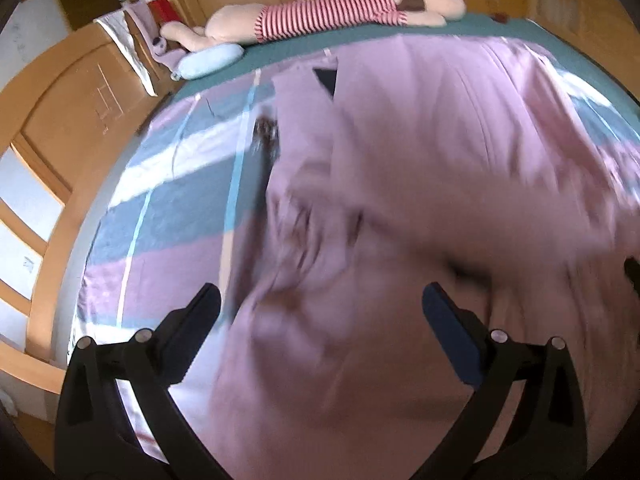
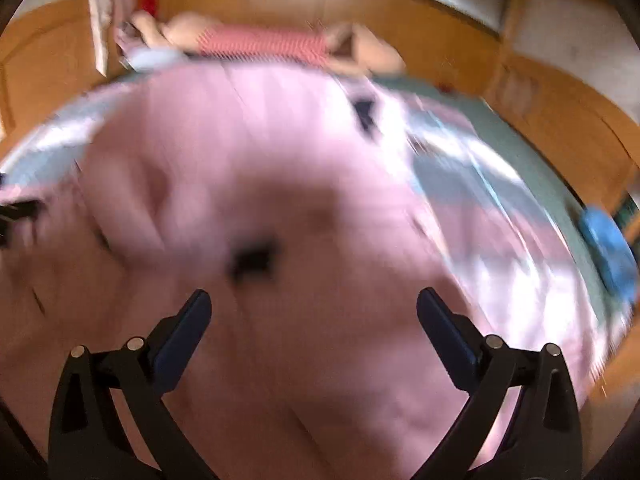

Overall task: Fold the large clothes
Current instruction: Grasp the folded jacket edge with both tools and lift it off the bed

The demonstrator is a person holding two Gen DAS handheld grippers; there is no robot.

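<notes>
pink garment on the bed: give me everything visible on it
The pink garment is large, soft, matte cloth, spread rumpled over the striped bedsheet, with seams and a dark triangular patch near its far end. Motion blur hides finer detail. Both the left gripper and right gripper are open above it, holding nothing.

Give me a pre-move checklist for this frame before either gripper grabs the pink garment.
1. Left gripper open, nothing held: ok.
2. Right gripper open, nothing held: ok.
3. Pink garment lying on the bed: ok.
4. Garment flat: not ok, bunched near the grippers.
5. Edge to grab located: cannot tell, both views blurred.
6. Plush toy apart from the garment: ok.
</notes>
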